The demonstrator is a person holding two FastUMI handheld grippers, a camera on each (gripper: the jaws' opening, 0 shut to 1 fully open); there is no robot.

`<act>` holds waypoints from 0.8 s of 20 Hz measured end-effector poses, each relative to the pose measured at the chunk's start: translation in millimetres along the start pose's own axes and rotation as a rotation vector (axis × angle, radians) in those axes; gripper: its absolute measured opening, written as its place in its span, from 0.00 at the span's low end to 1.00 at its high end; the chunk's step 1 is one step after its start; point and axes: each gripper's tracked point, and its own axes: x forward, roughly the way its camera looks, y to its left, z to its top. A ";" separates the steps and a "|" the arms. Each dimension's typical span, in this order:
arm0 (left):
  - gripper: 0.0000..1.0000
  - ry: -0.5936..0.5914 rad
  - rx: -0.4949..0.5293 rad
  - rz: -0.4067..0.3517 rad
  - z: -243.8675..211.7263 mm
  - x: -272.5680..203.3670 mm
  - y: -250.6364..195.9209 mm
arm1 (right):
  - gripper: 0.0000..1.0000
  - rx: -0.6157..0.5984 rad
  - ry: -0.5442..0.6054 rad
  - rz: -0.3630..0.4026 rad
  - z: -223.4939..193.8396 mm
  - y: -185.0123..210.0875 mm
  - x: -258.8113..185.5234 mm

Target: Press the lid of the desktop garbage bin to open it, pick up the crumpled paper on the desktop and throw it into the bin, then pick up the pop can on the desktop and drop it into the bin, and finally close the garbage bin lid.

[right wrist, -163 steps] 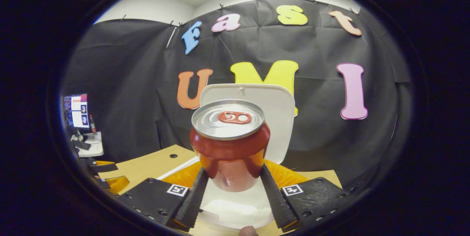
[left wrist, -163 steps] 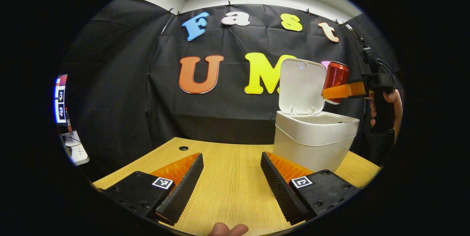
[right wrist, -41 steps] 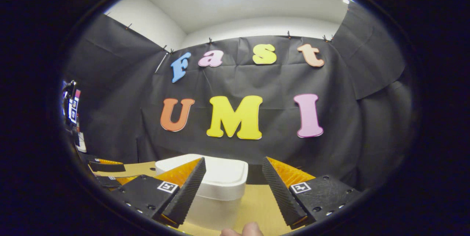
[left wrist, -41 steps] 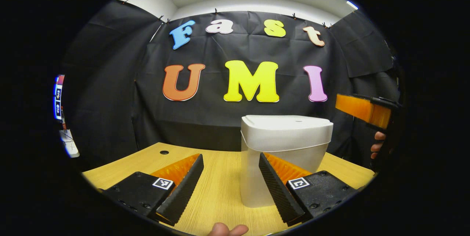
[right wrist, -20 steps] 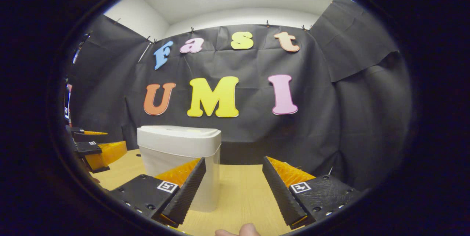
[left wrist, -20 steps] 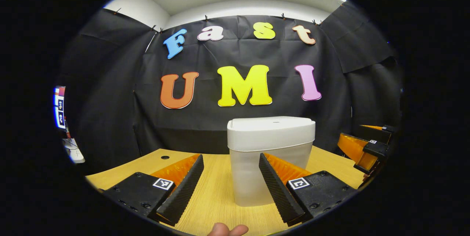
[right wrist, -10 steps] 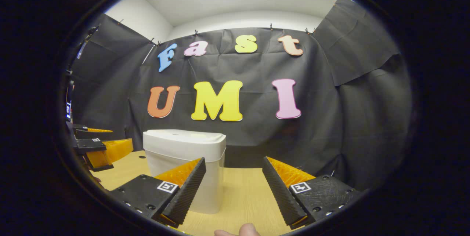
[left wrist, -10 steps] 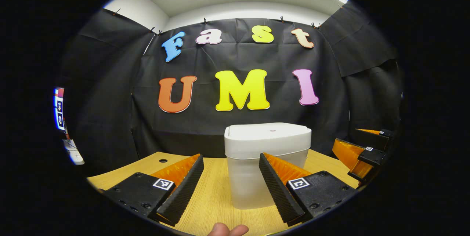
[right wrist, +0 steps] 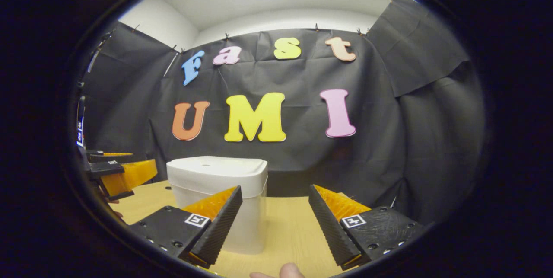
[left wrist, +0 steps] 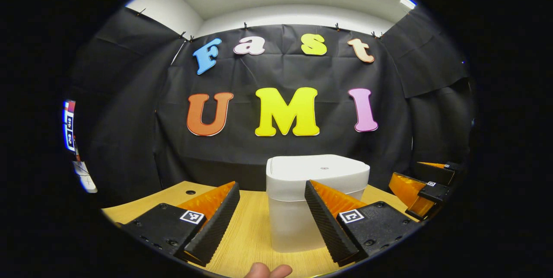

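The white garbage bin [left wrist: 302, 209] stands on the wooden table [left wrist: 250, 234] with its lid [left wrist: 317, 166] down flat. In the left gripper view my left gripper [left wrist: 271, 222] is open just in front of the bin, nothing between its fingers, and the right gripper [left wrist: 425, 189] sits low at the far right. In the right gripper view the bin [right wrist: 220, 196] stands left of centre, lid [right wrist: 216, 167] shut. My right gripper [right wrist: 274, 226] is open and empty to the bin's right, and the left gripper [right wrist: 114, 174] shows at the left edge.
Black cloth walls close in the table at the back and sides. A round cable hole [left wrist: 190, 192] lies in the table's far left part. A lit screen [left wrist: 69, 124] and a small white desk [left wrist: 86, 180] lie beyond the booth at the left edge.
The red can held over the open bin 8.2 s ago is gone and the lid is down. Over the last second both grippers have drawn back slightly, still open.
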 end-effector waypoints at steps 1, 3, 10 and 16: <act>0.97 0.008 -0.005 -0.009 -2.2 1.4 -3.7 | 0.97 -0.006 -0.002 0.002 2.2 1.4 1.7; 0.97 0.001 -0.003 -0.013 0.3 0.8 -7.7 | 0.95 -0.010 -0.002 0.003 3.2 3.2 3.8; 0.98 0.047 -0.057 0.009 -16.2 1.0 -0.3 | 0.95 0.024 0.024 0.006 -1.1 -0.8 0.5; 0.97 0.054 -0.060 0.007 -22.1 3.6 2.1 | 0.96 0.018 0.046 0.020 -13.2 8.7 1.2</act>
